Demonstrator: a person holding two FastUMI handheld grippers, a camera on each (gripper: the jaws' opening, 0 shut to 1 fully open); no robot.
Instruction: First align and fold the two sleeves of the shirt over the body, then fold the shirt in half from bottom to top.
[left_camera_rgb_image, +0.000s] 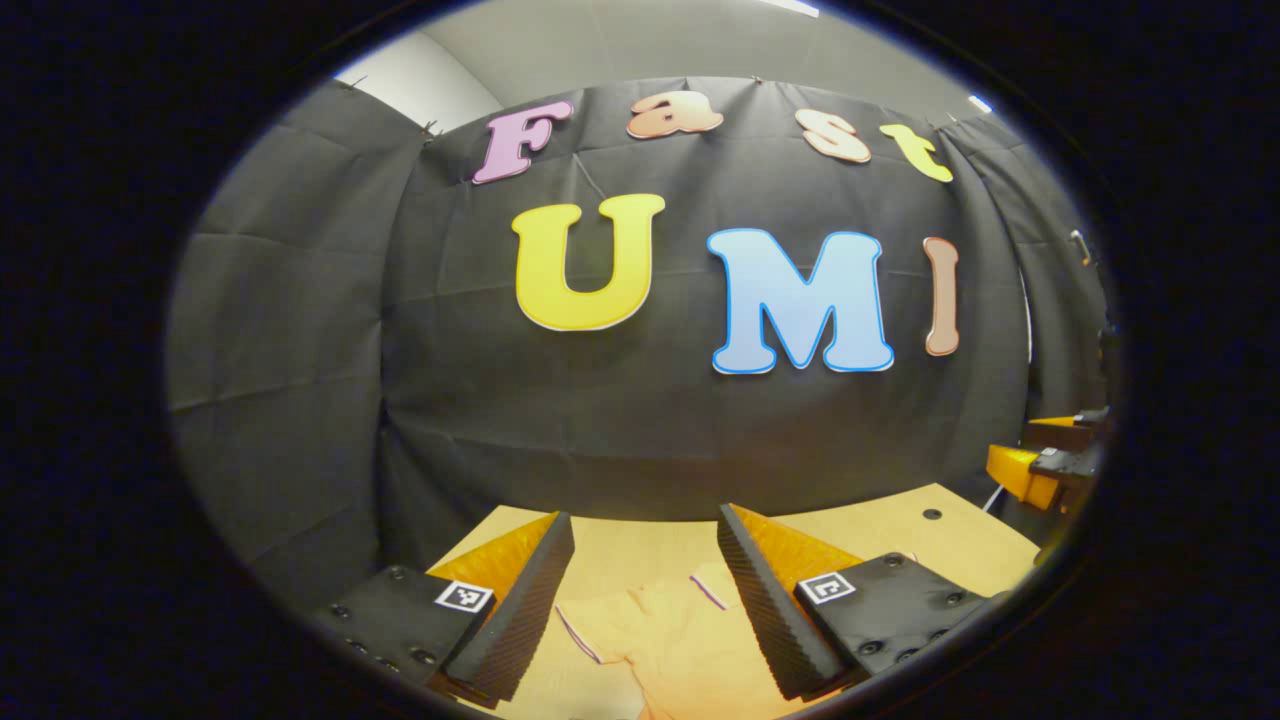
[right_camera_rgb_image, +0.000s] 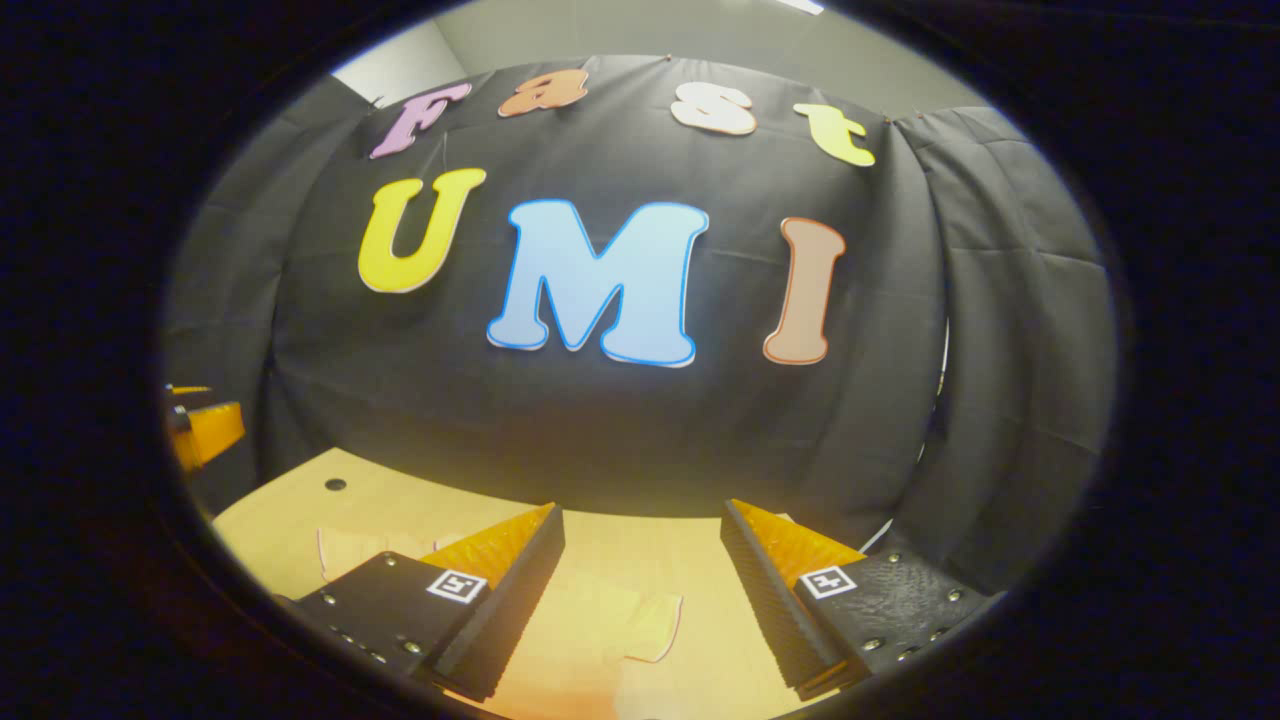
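Tabletop (left_camera_rgb_image: 900, 530): light wood, far edge running close along the black booth wall; a small dark hole sits near its far right corner in the left gripper view.
Shirt (left_camera_rgb_image: 680, 640): pale, lies flat on the tabletop below both grippers, a trimmed sleeve end (left_camera_rgb_image: 578, 632) spread toward the left side, another sleeve (right_camera_rgb_image: 655, 625) lying in the right gripper view.
Handling: judged light, soft and limp, likely to sag and slide on the smooth wood; best pinched at the sleeve cuffs first, later at the bottom hem corners.
Left gripper (left_camera_rgb_image: 645, 590): raised above the shirt, fingers spread wide, gripping nothing.
Right gripper (right_camera_rgb_image: 640, 590): likewise raised, fingers apart, empty.
Open room: bare wood between the shirt and the far edge; little margin beyond that before the wall.
Progress: sleeves look unfolded, first fold not yet begun.
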